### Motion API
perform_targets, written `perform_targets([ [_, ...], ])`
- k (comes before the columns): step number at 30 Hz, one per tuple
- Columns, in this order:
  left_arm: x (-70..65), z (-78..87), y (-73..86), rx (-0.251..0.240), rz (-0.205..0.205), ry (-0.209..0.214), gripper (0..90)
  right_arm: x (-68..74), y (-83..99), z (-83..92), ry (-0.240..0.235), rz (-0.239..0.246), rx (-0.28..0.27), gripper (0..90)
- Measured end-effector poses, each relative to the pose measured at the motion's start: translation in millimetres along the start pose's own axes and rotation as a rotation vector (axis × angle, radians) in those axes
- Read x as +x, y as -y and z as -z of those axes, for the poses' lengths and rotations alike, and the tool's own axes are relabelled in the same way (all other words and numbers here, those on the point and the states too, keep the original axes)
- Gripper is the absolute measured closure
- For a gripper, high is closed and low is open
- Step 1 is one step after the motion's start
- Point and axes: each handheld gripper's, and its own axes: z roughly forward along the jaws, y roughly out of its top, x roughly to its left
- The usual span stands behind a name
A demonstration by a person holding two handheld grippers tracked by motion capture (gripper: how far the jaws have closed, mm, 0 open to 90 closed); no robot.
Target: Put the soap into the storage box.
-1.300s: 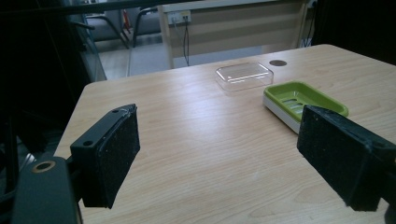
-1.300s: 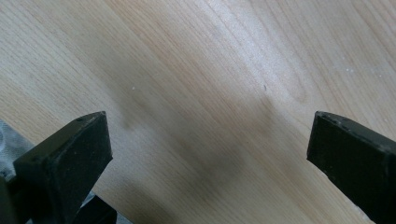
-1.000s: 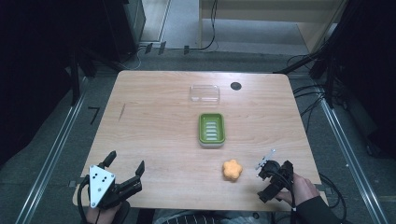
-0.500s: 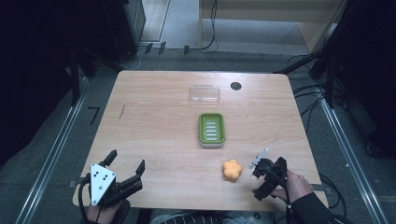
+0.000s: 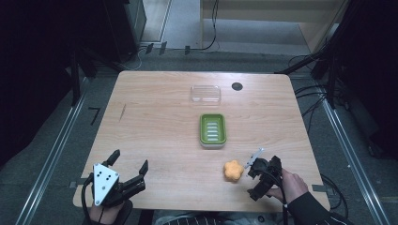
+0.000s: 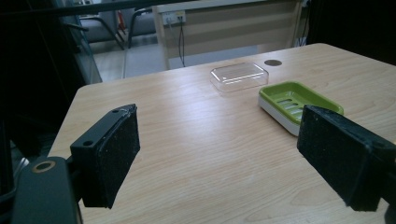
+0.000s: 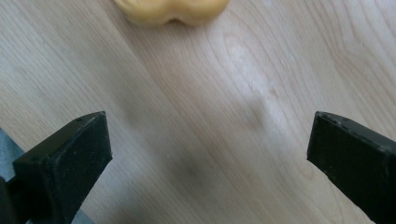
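Note:
An orange flower-shaped soap (image 5: 233,170) lies on the wooden table (image 5: 155,117) near the front right. My right gripper (image 5: 253,180) is just right of it, pointing at it, open and holding nothing. The right gripper view has the soap (image 7: 173,11) at the top edge, beyond the open jaws of the right gripper (image 7: 210,158). A green soap dish (image 5: 212,130) sits mid-table, with a clear plastic lid (image 5: 205,93) behind it. My left gripper (image 5: 129,160) rests open at the front left corner. Past the left gripper (image 6: 219,154) lie the dish (image 6: 299,100) and the lid (image 6: 238,75).
A small dark round spot (image 5: 237,86) marks the table to the right of the lid. The table's near edge (image 7: 7,140) lies close beside the right gripper's left jaw. Metal rails and cables run along the floor on both sides of the table.
My right gripper has moved a little left and forward, closer to the orange soap. The left gripper and the other objects have stayed put.

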Motion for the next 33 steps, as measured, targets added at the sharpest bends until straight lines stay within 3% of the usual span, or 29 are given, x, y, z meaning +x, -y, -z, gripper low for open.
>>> perform_targets([
  [8,-2.4,-4.9,-1.5,0.003,-0.014,0.014,13.7,1.7,-13.0,-2.1,-0.028,0.012,-0.023,0.0],
  [16,-0.7,-3.9,-1.2,-0.004,-0.001,0.013,13.7,1.8,-25.4,-3.4,-0.051,0.014,-0.03,0.1],
  [29,-2.1,-5.8,-1.7,0.004,-0.006,0.016,13.7,7.8,-40.4,-5.3,-0.058,0.032,-0.025,0.5],
  [33,-0.5,-3.6,-1.0,0.006,-0.006,0.01,13.7,9.6,-47.6,-5.7,-0.062,0.046,-0.031,4.8],
])
